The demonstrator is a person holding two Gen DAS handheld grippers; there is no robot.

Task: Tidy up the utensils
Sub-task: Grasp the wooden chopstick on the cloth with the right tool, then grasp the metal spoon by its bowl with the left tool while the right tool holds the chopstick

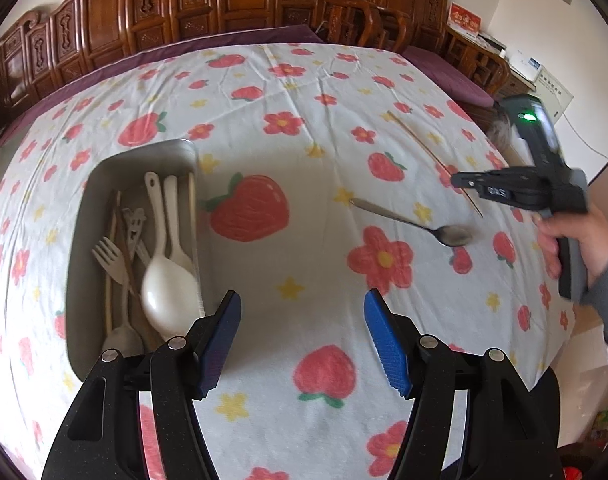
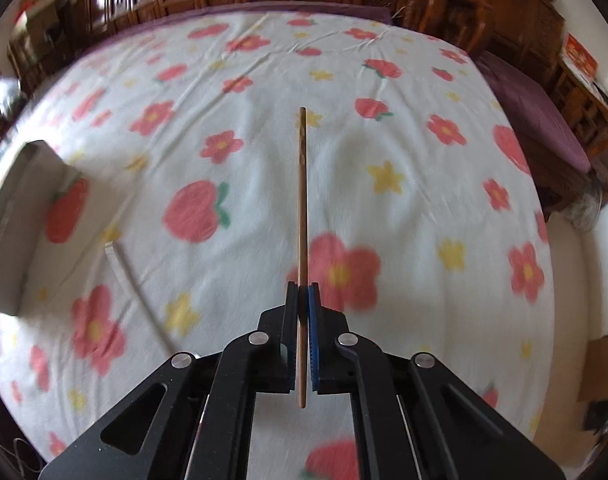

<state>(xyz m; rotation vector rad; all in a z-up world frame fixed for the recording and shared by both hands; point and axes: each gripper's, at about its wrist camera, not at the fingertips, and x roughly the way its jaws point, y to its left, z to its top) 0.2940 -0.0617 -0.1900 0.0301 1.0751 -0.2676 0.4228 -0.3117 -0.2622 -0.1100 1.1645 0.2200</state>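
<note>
While your right hand-held gripper clamps the thin brown wooden chopstick between its blue ribbed pads, the stick runs lengthwise along the finger line, its short end poking back behind the jaws. Judgement: that in-line hold suits lowering it lengthwise into a long, narrow container.

Your left hand-held gripper stands open and empty above bare cloth, just beside the rectangular grey metal tray; its wide jaws suggest you are ready for the next pick-up rather than steadying the tray.

Tray contents: large glossy white plastic serving spoon, pale fork, further pale utensils and wooden sticks, all lying along the tray's length, so they pack side by side.

Still loose on the worktop: slim shiny metal spoon, bowl towards your right hand, well apart from the tray.

Surface: soft, creased white tablecloth printed with red strawberries and flowers. Judgement: thin items sink slightly into the folds, so a low, pinching approach is needed.

Background: carved dark wooden chairs.
</note>
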